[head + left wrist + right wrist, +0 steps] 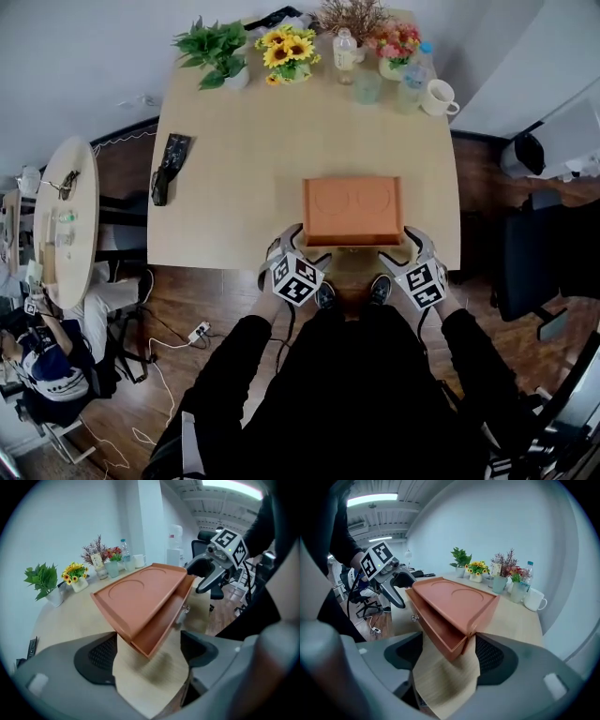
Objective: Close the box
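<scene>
Orange box (352, 208) sits on the wooden table (244, 187), close to the near edge, a little right of centre. Flat top with two round recesses. Its drawer (159, 625) stands part-way out on the near side, small metal knob (186, 609) on its front.

Left gripper (147, 663): jaws spread wide, pinching nothing. The drawer's near left corner points down into the gap, clear of both pads, bare table under it.

Right gripper (449, 665): jaws likewise spread wide, nothing pinched. The drawer's near right corner lies between them. It runs close by one pad and the wide-angle view leaves contact unclear, probably just apart.

In the head view both grippers sit at the near table edge, one at each near corner of the box.

Far edge of table: green plant (214, 47), sunflowers (286, 52), clear bottle (345, 52), white mug (439, 97). Left side: a dark slim object (169, 164), type not clear
</scene>
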Demonstrator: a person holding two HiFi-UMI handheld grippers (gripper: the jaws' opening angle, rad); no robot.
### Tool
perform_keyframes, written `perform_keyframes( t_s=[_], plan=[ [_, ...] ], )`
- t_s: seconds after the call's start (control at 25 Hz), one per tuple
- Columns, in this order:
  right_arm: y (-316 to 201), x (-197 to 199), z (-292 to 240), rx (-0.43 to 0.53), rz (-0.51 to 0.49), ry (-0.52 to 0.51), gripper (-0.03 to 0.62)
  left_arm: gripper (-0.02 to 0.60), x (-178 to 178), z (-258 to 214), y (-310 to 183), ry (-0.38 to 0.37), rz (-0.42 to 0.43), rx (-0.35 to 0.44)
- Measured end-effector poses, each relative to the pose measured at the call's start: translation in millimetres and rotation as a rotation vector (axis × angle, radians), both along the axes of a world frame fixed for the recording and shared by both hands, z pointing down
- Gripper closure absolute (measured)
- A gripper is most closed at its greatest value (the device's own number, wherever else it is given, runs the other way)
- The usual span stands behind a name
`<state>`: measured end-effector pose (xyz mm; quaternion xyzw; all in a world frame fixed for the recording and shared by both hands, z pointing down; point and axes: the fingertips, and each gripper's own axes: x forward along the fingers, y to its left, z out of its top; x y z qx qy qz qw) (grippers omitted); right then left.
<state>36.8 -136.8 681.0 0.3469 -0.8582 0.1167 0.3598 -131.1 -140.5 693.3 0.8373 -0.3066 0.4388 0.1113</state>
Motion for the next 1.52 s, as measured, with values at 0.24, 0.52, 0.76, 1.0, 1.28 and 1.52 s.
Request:
perform_keyframes(
  t_s=[0.24, 0.52, 0.76, 1.0, 1.28, 1.52],
  plan=[
    [-7, 9, -2, 0.076, -0.031, 0.092, 0.315, 0.255, -6, 3, -3, -0.051, -0.097, 0.074],
    [-20, 18, -5, 0.128, 0.084, 0.131, 0.453, 0.377, -17, -2, -17, -0.038, -0.24, 0.095],
    [-20, 18, -7, 0.114, 0.132, 0.114, 0.457, 0.379, -16, -3, -18, -0.027, -0.295, 0.096],
    [-19, 19, -13, 0.119, 0.132, 0.059, 0.444, 0.343, -25, -16, -9, 0.04, -0.264, 0.125],
    [-40, 22, -188, 0.312, 0.279, -0.332, 0.457, 0.341, -39, -182, -10, 0.48, -0.417, 0.321],
    [-28, -8, -306, 0.511, 0.279, -0.544, 0.484, 0.342, 9, -302, -1, 0.654, -0.316, 0.493]
  ],
)
